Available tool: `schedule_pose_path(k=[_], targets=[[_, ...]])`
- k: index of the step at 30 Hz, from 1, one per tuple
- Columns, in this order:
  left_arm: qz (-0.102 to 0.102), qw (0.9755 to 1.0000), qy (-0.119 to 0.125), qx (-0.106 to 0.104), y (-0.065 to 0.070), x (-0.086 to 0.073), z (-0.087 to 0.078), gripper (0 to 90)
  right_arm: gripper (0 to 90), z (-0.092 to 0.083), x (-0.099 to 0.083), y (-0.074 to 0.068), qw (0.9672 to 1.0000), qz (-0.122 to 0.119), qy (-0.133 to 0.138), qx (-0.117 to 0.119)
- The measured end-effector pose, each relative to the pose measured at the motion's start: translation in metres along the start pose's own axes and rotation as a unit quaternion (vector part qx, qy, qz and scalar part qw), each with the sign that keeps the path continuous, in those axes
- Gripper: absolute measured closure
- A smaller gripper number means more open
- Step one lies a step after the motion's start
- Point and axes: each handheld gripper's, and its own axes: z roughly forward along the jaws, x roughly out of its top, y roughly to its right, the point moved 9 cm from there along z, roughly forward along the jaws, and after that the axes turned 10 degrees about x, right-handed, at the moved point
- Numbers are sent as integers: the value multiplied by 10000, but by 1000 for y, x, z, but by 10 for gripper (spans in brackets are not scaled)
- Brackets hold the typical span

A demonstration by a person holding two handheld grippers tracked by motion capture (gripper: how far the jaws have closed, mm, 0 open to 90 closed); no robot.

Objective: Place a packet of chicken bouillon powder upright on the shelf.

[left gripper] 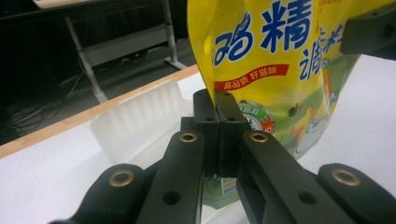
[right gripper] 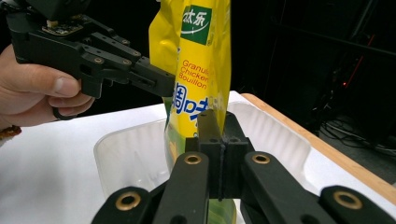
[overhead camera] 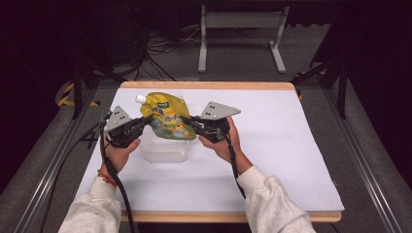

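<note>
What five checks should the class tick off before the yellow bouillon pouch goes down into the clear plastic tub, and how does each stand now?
1. Left claw clamped on the bouillon pouch: ok, jaws pinch its edge.
2. Right claw clamped on the opposite edge: ok.
3. Pouch upright, white cap on top: ok, though it leans towards the left claw.
4. Pouch lined up over the clear plastic tub: ok; its bottom hangs at the tub's opening.
5. Whether the pouch bottom already touches the tub floor: cannot tell.
6. Room around the tub on the white table sheet: ok, nothing stands beside it.
</note>
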Motion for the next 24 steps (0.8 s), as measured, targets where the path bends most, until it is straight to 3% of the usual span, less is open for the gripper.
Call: schedule_pose_path(k=[9,13,24], targets=[[30,9999,-60,76,-13,-8,-1,893,900,20,-6,-2,10000,54,-35,14],[-45,9999,-61,113,-18,-10,0,893,900,26,-8,-2,10000,45,-70,14],[-12,9998,-173,100,-17,-17,6,892,898,31,-19,-1,9996,282,-63,65]])
